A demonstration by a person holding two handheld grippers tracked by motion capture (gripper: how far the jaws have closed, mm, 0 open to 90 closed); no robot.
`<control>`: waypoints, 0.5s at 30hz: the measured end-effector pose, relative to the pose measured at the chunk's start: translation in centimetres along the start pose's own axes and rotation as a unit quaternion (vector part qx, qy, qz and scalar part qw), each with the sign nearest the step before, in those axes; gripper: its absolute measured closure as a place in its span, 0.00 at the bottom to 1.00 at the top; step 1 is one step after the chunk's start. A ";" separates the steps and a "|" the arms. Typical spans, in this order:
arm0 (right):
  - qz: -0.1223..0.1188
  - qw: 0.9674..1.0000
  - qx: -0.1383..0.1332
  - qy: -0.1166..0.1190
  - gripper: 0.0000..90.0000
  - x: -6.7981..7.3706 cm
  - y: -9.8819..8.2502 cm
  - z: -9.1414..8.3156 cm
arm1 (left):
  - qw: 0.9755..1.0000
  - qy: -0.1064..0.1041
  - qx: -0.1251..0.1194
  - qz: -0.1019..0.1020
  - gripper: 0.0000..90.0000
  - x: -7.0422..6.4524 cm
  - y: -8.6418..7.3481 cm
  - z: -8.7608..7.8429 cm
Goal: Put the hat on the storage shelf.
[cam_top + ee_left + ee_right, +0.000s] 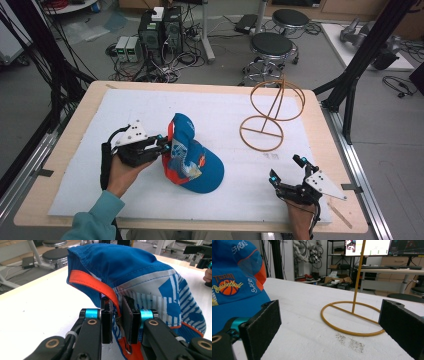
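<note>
Left gripper (165, 144) clamped on rear edge of blue cap (192, 160), pads pinching orange-trimmed fabric (110, 296) in left gripper view. Cap rests on white mat (225, 115) left of centre, back edge lifted at jaws, brim toward person. Right gripper (286, 169) spread wide, nothing between pads, near front right edge of mat, well apart from cap. Gold wire stand (272, 112) upright beyond it, ring base flat on mat. Wooden table (90, 100) beneath.

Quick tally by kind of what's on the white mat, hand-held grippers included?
Cap: 1, blue with orange trim
Wire stand: 1, gold
Hand-held grippers: 2, left hand-held gripper clamped on the cap's edge, right hand-held gripper open
Total: 4
</note>
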State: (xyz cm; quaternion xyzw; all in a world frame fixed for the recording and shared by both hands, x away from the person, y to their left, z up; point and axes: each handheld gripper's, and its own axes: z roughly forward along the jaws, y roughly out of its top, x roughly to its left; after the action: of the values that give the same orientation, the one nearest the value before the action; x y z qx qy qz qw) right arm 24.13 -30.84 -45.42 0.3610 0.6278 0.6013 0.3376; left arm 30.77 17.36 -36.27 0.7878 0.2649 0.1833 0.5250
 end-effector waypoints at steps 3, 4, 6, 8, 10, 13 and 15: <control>-0.002 1.000 -0.001 0.000 0.04 0.0 0.0 0.0 | 1.000 0.003 0.005 -0.003 0.87 0.2 -0.7 -0.2; -0.002 1.000 -0.001 0.000 0.04 0.0 0.0 0.0 | 1.000 0.005 0.007 -0.004 0.87 0.3 -0.9 -0.3; -0.005 1.000 -0.004 -0.001 0.04 -0.1 0.0 0.0 | 1.000 0.009 0.015 -0.007 0.86 0.4 -1.4 -0.6; -0.005 1.000 -0.004 0.000 0.04 -0.1 0.0 0.0 | 1.000 0.015 0.014 -0.008 0.84 0.6 -1.8 -1.0; -0.001 1.000 -0.002 0.000 0.04 0.0 0.0 0.0 | 0.999 0.024 0.015 -0.015 0.78 0.8 -2.2 -1.4; -0.001 1.000 0.000 0.002 0.04 0.0 0.0 0.0 | 0.999 0.038 0.016 -0.020 0.60 1.1 -3.0 -2.0; -0.008 1.000 0.002 0.010 0.04 0.1 0.0 0.1 | 0.999 0.042 0.001 -0.025 0.46 1.3 -3.5 -2.5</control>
State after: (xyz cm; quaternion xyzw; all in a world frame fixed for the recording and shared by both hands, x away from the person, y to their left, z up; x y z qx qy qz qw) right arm 24.14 -30.75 -45.40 0.3504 0.6351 0.6009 0.3357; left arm 29.55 21.05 -38.51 0.7731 0.3067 0.2023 0.5170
